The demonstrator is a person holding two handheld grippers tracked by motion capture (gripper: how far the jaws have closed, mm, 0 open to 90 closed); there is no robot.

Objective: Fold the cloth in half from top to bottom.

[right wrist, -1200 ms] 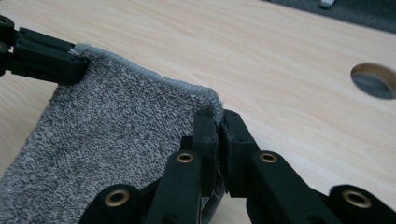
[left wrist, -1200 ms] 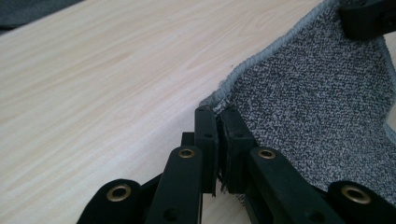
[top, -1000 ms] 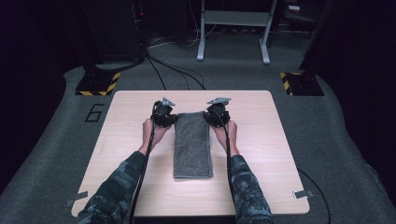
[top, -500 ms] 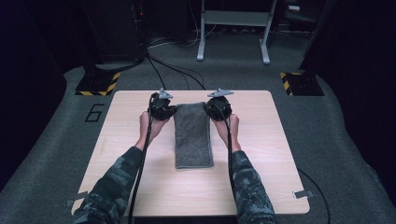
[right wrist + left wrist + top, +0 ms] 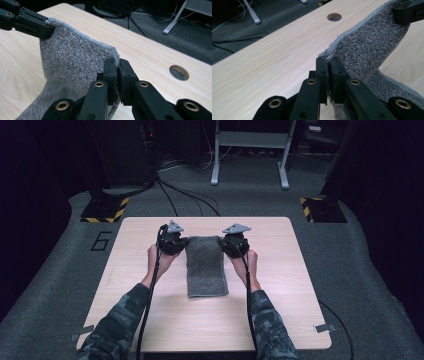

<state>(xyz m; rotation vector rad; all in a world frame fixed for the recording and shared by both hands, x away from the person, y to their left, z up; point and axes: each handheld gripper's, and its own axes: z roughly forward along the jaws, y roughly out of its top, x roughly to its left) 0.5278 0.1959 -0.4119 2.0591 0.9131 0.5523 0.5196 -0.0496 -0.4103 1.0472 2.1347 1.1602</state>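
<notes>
Far edge of towel point(image 5: 206, 265) now lifted off the surface point(image 5: 280, 285) toward 12 o'clock, left tongs point(image 5: 328, 65) and right tongs point(image 5: 117, 65) clenched on its corners; fold-over toward 6 o'clock likely next

The person wears long sleeves point(image 5: 120, 320) with a camouflage pattern in dark green and grey tones; the hands are bare. Each hand carries a black gripper. The left gripper point(image 5: 172, 242) and the right gripper point(image 5: 235, 242) have both a round, dark body and a grey three-cornered plate on top. A thin black cable trails from each one back along the forearm. In the gripper views, the jaws are made of matt black flat bars, joined by brass-coloured round rivets. The tips are square black blocks with small screw holes on their faces.
</notes>
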